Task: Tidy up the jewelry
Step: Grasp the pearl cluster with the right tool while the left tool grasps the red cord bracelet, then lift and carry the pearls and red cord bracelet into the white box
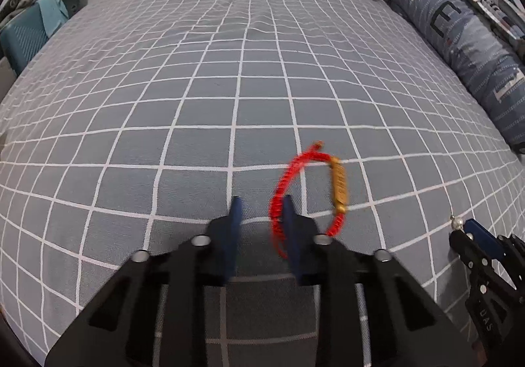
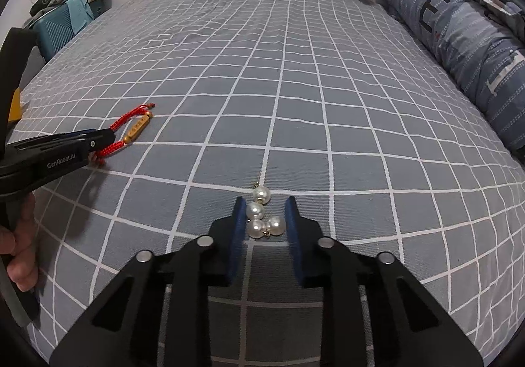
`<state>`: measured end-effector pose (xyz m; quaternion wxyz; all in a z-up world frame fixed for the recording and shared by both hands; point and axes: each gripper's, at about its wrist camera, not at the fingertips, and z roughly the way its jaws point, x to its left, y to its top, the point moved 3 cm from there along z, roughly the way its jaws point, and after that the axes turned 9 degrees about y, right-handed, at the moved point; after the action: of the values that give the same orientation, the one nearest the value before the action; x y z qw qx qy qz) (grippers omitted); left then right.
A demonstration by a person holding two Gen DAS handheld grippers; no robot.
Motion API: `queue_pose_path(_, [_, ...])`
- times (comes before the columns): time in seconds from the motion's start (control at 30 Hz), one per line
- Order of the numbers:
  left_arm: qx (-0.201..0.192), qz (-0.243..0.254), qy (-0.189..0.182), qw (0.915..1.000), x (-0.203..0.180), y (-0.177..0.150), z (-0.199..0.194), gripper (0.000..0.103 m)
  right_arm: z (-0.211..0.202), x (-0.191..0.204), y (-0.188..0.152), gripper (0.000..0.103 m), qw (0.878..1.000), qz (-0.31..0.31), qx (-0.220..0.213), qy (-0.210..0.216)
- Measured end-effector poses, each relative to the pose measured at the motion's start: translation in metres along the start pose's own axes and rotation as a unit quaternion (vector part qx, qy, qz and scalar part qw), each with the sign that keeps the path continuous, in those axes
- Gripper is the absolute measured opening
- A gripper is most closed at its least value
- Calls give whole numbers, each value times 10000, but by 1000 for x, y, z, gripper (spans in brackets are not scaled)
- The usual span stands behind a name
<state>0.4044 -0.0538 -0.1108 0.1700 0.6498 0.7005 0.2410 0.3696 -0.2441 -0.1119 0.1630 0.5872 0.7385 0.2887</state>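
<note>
A red cord bracelet with a gold tube bead lies blurred on the grey checked bedsheet. Its loop hangs around the right finger of my left gripper. The cord runs along that finger's inner face. The other pad stands apart from it, with sheet showing in the gap, so the gripper is open. From the right wrist view, the left gripper has its tip at the bracelet. My right gripper is shut on a pearl earring, a cluster of white pearls resting on the sheet. The right gripper shows at the lower right.
A long blue patterned pillow lines the bed's right side. A teal case with clothes on it stands beyond the far left corner. A person's hand holds the left gripper's handle. Bare sheet stretches ahead.
</note>
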Motion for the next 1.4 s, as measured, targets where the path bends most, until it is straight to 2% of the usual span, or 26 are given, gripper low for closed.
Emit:
queue_pose_path(0.07, [26,61,-25,10000,0,-1,-2,7,0,0,0,22,10000,-3,-9,-7])
queue_pose_path(0.1, [51,65,-33,10000,0,-1,-3,7,-1,0,0,22,10000,-1,-22,-4])
queue_pose_path(0.4, [32,142,-35,9999,-1,1,-15,6,-10,1,0,22,9999,88,-146,-25])
queue_pose_path(0.8, [48,114,-76,9999,10,-2,-42,6,-43,10,14,22,9989,131,-435,-81])
queue_pose_path(1.13, [-69,100,-220,9997,19,-13,-95,6,-82,24,19,22,9975,467,-395,-363])
queue_pose_path(1.27, [-124,116,-307,9994,27,-22,-120,6,-100,31,19,22,9969,617,-365,-338])
queue_pose_path(1.4, [-119,98,-229,9996,39,-33,-141,6,-120,44,19,22,9966,684,-381,-253])
